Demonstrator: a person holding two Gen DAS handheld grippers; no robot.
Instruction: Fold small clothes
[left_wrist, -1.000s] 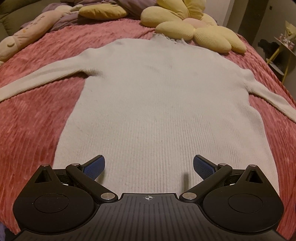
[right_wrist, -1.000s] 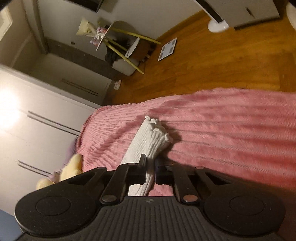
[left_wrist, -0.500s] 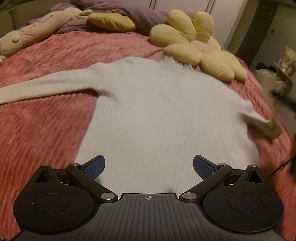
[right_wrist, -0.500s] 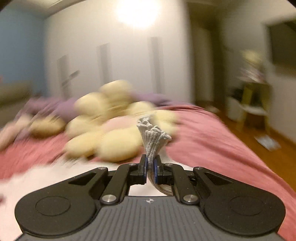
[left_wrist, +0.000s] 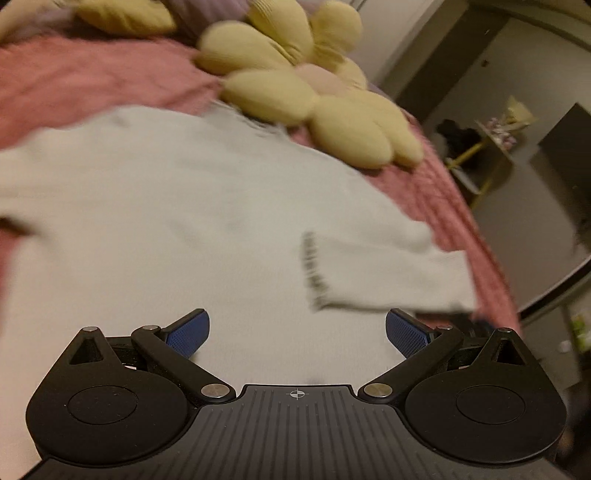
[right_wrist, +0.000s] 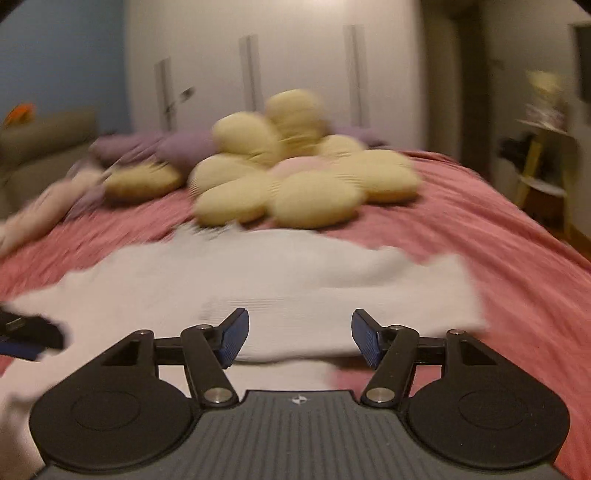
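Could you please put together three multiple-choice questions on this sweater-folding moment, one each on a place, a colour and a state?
1. Where does the right sleeve lie?
A. Folded in across the sweater
B. Hanging off the bed
C. Under the flower cushion

2. What colour is the bedspread?
A. Blue
B. Pink
C. Green

3. How is the right gripper set?
A. Shut on the sleeve
B. Shut on the cushion
C. Open and empty

Answers:
1 A, its cuff rests on the sweater's body in the left wrist view.
2 B, pink ribbed fabric surrounds the sweater.
3 C, its blue pads stand apart with nothing between them; the left gripper is open too.
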